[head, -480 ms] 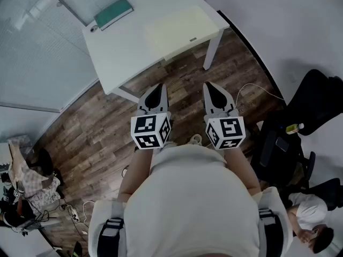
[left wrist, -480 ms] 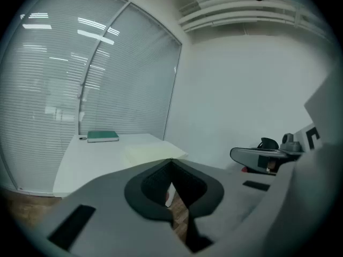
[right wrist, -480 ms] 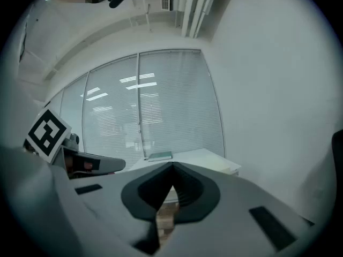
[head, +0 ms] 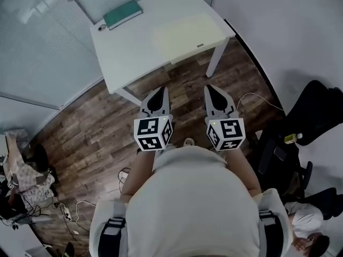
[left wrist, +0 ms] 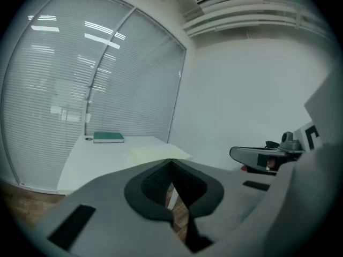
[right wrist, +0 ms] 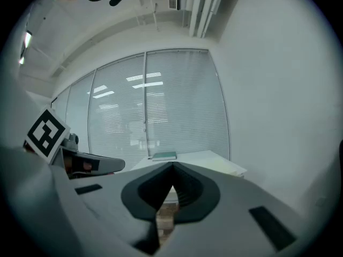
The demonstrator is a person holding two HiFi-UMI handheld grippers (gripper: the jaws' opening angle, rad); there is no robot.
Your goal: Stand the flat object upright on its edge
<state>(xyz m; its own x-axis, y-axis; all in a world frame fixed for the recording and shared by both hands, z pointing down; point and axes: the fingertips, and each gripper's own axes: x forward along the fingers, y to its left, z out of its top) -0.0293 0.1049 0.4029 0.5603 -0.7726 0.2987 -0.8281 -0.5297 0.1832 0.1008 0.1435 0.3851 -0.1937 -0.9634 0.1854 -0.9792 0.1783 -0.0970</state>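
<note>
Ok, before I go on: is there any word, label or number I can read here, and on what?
No text can be read.
Green book on the table: no legible print on the cover.
Small tag at the edge of the yellow mat: too small to read.
Marker cubes: black-and-white square patterns only, no words.

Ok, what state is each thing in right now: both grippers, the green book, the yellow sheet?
left gripper: shut, empty, held short of the table.
right gripper: shut, empty, level with the left one.
green book: lying flat near the table's far corner, not touched by either gripper.
pale yellow sheet: lying flat on the table, apart from the book.
</note>
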